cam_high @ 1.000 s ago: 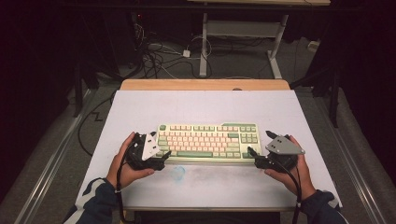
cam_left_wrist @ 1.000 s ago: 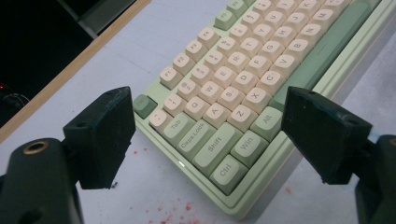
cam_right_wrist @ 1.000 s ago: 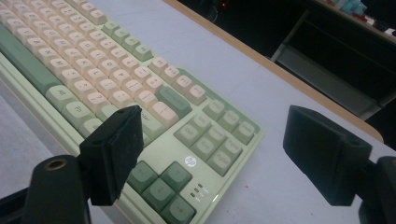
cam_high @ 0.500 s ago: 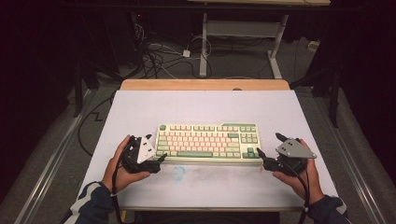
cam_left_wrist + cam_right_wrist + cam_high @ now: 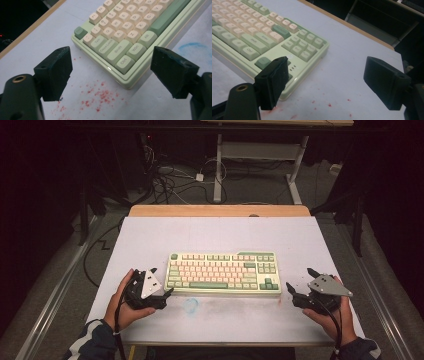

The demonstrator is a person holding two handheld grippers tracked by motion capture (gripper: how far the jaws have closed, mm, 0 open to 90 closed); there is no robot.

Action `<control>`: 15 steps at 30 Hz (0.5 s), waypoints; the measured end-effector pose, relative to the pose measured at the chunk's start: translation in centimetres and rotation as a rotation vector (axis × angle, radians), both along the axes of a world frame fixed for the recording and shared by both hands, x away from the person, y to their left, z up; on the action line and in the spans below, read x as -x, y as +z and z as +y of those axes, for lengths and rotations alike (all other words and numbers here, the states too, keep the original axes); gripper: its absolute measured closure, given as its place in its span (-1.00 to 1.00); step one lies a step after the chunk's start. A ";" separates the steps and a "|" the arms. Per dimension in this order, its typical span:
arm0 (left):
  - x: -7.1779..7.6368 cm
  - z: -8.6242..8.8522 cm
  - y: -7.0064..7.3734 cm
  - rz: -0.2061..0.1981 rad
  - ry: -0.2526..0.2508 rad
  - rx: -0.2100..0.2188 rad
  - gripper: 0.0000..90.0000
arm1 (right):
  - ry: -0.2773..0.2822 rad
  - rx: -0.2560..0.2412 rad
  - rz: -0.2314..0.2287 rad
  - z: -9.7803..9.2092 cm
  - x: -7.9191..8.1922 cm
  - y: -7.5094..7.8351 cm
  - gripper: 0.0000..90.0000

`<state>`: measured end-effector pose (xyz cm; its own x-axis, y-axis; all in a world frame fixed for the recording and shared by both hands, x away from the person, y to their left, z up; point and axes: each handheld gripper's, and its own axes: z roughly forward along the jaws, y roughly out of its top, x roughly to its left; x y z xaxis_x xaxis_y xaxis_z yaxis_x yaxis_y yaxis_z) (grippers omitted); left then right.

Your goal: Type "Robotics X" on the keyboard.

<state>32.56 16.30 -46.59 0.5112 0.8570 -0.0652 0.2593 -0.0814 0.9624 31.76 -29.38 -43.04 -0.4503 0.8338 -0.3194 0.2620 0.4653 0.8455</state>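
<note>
Keyboard (image 5: 223, 273) lies mid-table (image 5: 215, 232), untouched. Left gripper (image 5: 162, 282) sits just beside its left end, right gripper (image 5: 298, 286) near its right end, both with jaws wide, holding nothing.

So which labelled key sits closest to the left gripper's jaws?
The Ctrl key, at the keyboard's near corner. In the left gripper view it lies lowest, between the open jaws of the left gripper; Win and Shift sit beyond it.

Black two-jaw grippers (image 5: 161, 281) with grey triangular plates (image 5: 328, 286); dark, white-striped sleeves (image 5: 92, 344).
</note>
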 end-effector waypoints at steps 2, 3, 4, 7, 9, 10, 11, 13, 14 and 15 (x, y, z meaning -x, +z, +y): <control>0.1 0.2 -0.2 0.006 0.004 0.000 -0.63 | -0.012 0.000 0.006 -0.4 0.1 -0.2 -0.54; 0.1 0.3 -0.3 0.011 0.007 0.000 -0.63 | -0.024 -0.005 0.006 -0.6 0.2 -0.3 -0.54; 0.2 0.5 -0.4 0.013 0.011 -0.003 -0.63 | -0.030 -0.005 0.006 -0.9 0.3 -0.4 -0.54; 0.3 0.9 -0.7 0.024 0.023 0.007 -0.63 | -0.056 -0.017 0.012 -1.7 0.6 -0.8 -0.54; 0.4 1.3 -0.9 0.037 0.036 0.011 -0.63 | -0.073 -0.024 0.020 -2.2 0.8 -1.2 -0.54; 0.4 1.4 -1.1 0.036 0.042 0.013 -0.63 | -0.083 -0.024 0.025 -2.4 0.9 -1.4 -0.54; 0.4 1.5 -1.2 0.035 0.048 0.010 -0.63 | -0.089 -0.022 0.032 -2.5 1.0 -1.7 -0.54; 0.6 1.6 -1.4 0.035 0.053 -0.003 -0.63 | -0.095 -0.013 0.036 -2.8 1.3 -2.1 -0.54; 0.6 1.6 -1.5 0.032 0.057 -0.002 -0.63 | -0.097 -0.014 0.039 -2.9 1.4 -2.2 -0.54; 0.7 1.6 -1.5 0.034 0.057 -0.002 -0.63 | -0.101 -0.014 0.039 -3.0 1.5 -2.3 -0.54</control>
